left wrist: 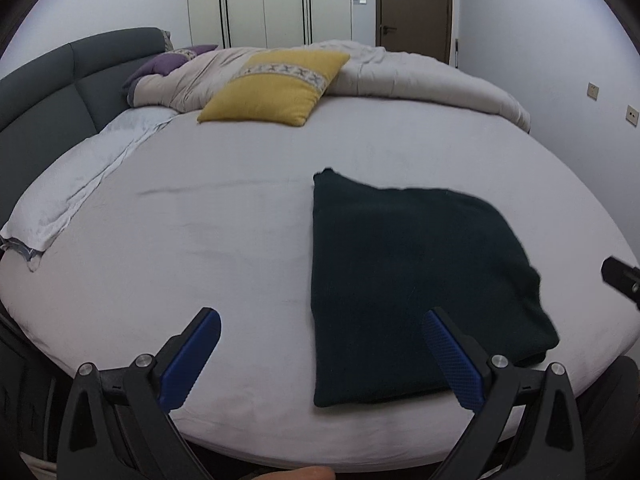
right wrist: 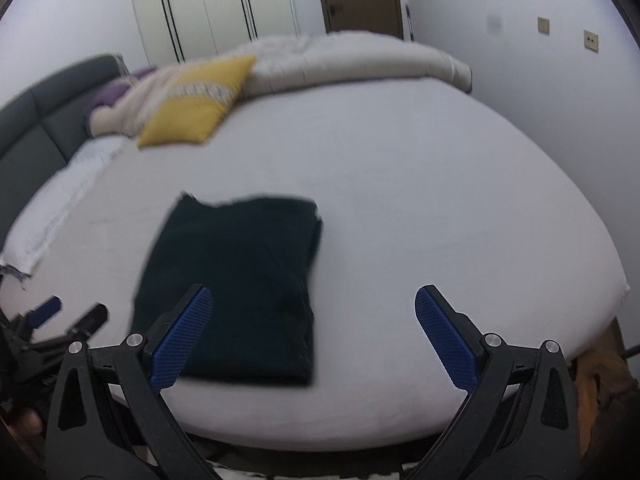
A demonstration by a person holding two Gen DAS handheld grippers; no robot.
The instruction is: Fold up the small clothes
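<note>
**A:** What fills the scene?

**B:** A bed (left wrist: 240,220) under a pale sheet, spread across both views. A dark grey headboard (left wrist: 60,80) runs along its left side, and white wardrobe doors (left wrist: 260,0) and a brown door (left wrist: 414,0) stand behind it.

**A:** And on the bed?

**B:** A rumpled beige duvet (left wrist: 400,76) is bunched along the far edge. A yellow pillow (left wrist: 276,84) with a patterned band leans against it, and a purple pillow (left wrist: 168,62) shows at the far left, near the headboard.

**A:** Where is the garment?

**B:** The dark folded garment (left wrist: 400,280) lies flat on the sheet near the front edge of the bed, a rough rectangle. In the left wrist view it sits right of centre; in the right wrist view, left of centre.

**A:** The grippers?

**B:** The left gripper (left wrist: 320,360) hangs above the front edge, blue pads spread wide, nothing between them; its right finger (left wrist: 452,360) overlaps the garment in the picture. The right gripper (right wrist: 308,332) is likewise spread apart and empty, its left finger (right wrist: 180,336) in front of the garment's near corner. Whether either finger touches the cloth cannot be told.
</note>
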